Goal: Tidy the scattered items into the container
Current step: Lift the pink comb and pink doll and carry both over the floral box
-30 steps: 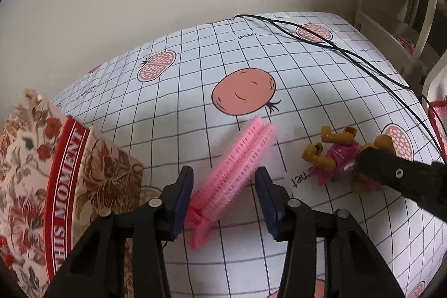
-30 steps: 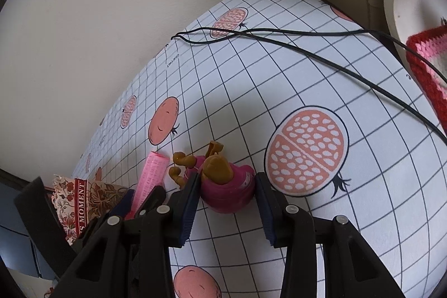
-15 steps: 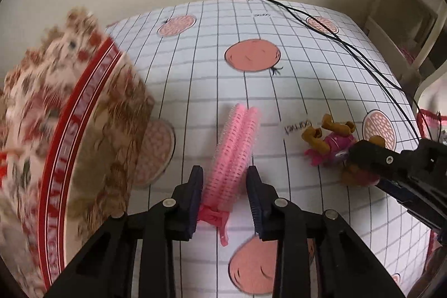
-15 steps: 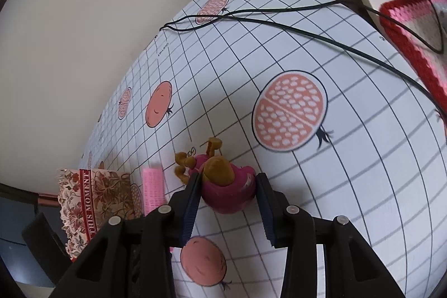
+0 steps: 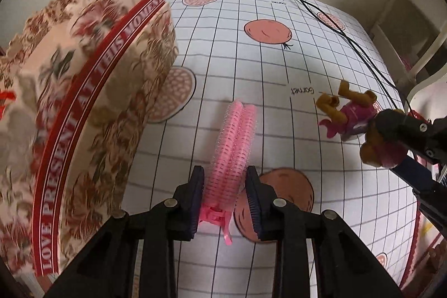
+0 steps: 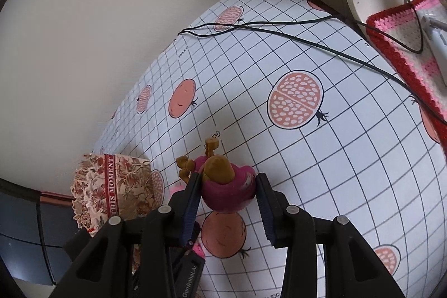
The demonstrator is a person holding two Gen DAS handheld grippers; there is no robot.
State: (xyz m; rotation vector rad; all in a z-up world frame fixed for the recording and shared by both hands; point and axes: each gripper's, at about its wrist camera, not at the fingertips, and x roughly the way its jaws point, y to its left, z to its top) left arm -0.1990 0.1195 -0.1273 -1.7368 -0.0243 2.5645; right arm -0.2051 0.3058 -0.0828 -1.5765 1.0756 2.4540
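Both scattered items are gripped but neither is in the container yet. The left tongs (image 5: 225, 196), their jaws having just closed in, pinch a pink hair roller (image 5: 233, 152) beside the floral box (image 5: 83, 108). The right tongs (image 6: 227, 203) clamp a toy figure in magenta (image 6: 223, 186) above the pomegranate-print desk (image 6: 307, 158). The box's inside is hidden, so its contents cannot be told.

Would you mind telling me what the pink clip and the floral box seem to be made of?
Clip: apparently soft bristly hook mesh over glossy moulded plastic, judging by the fuzzy outline and smooth pink tail. Box: probably printed fabric, matte, with a frilly lace-like rim; motion blur leaves this uncertain.
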